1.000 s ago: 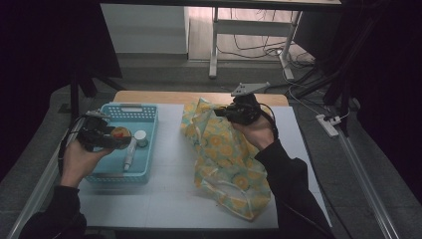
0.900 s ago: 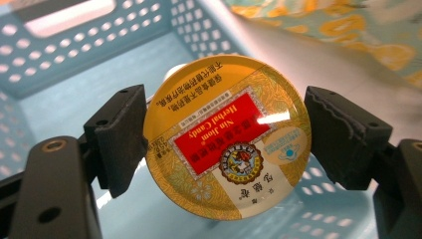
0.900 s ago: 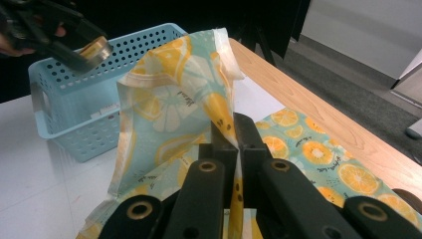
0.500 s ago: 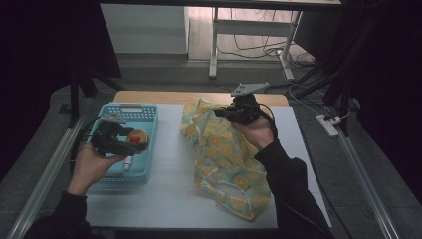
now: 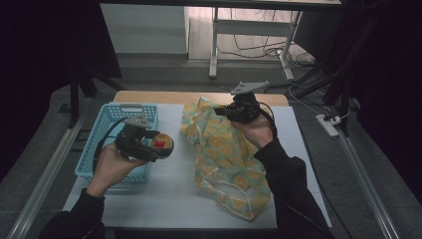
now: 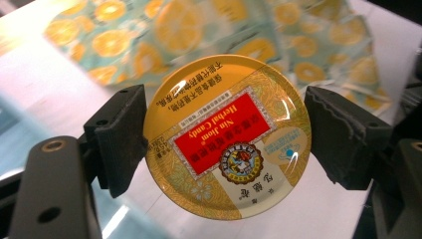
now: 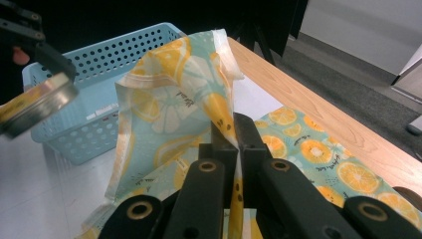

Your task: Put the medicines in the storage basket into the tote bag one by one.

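Observation:
A round yellow candy tin (image 6: pixel 226 137) with a red label sits between the pads of my left gripper (image 6: pixel 226 142), which is shut on its rim. In the high view the left gripper (image 5: pixel 160 147) holds the tin (image 5: pixel 161 144) just right of the blue basket (image 5: pixel 110 142), above the white table. A fabric bag (image 5: pixel 221 154) printed with orange slices lies to the right. My right gripper (image 7: pixel 235 130) is shut on the bag's upper edge (image 7: pixel 219 112) and lifts it, near the table's far side (image 5: pixel 226 112). The tin (image 7: pixel 37 104) appears at the left in the right gripper view.
The blue perforated basket (image 7: pixel 97 82) stands at the table's left. A wooden strip (image 5: pixel 164 96) runs along the far edge. A power strip (image 5: pixel 329 126) and cables lie on the floor to the right, beyond the table legs (image 5: pixel 215 45).
My left gripper has carried the tin up out of the basket and rightward toward the bag. The right gripper and the lifted bag edge have stayed where they were.

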Motion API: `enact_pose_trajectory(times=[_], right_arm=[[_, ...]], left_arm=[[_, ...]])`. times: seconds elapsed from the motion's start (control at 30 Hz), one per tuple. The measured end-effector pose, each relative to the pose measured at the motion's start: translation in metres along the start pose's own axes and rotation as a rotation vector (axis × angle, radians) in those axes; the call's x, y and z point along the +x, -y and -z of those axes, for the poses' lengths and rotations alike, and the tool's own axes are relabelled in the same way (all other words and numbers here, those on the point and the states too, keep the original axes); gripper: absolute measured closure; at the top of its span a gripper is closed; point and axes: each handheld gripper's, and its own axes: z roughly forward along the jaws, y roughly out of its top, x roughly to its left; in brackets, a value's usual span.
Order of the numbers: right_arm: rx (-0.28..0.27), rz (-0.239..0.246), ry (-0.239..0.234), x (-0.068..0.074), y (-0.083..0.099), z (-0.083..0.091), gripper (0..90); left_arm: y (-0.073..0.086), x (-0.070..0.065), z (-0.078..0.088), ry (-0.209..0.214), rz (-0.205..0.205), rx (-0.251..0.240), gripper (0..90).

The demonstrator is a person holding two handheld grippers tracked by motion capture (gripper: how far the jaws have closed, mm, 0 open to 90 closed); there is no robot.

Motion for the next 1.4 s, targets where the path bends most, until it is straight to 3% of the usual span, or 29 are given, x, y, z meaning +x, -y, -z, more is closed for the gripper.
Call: enact_pose_trajectory(times=[0.3, 0.43, 0.6, 0.9, 1.2, 1.4], right_arm=[[0.003, -0.002, 0.005, -0.002, -0.001, -0.001, 90.0], [0.003, -0.008, 0.008, -0.004, -0.001, -0.001, 90.0], [0.003, -0.011, 0.012, -0.005, -0.001, -0.001, 90.0], [0.006, -0.018, 0.019, -0.008, -0.002, -0.002, 90.0], [0.011, -0.037, 0.036, -0.016, 0.0, -0.002, 90.0], [0.013, -0.058, 0.047, -0.025, 0.003, -0.003, 90.0]], left_arm=[[-0.034, -0.026, -0.034, 0.088, -0.074, 0.01, 21.8], [-0.05, -0.037, -0.049, 0.115, -0.113, 0.018, 21.8], [-0.064, -0.045, -0.068, 0.138, -0.132, 0.026, 21.8], [-0.082, -0.041, -0.106, 0.144, -0.129, 0.035, 21.8], [-0.085, -0.032, -0.139, 0.145, -0.13, 0.022, 21.7], [-0.086, -0.033, -0.152, 0.172, -0.14, 0.018, 21.7]])
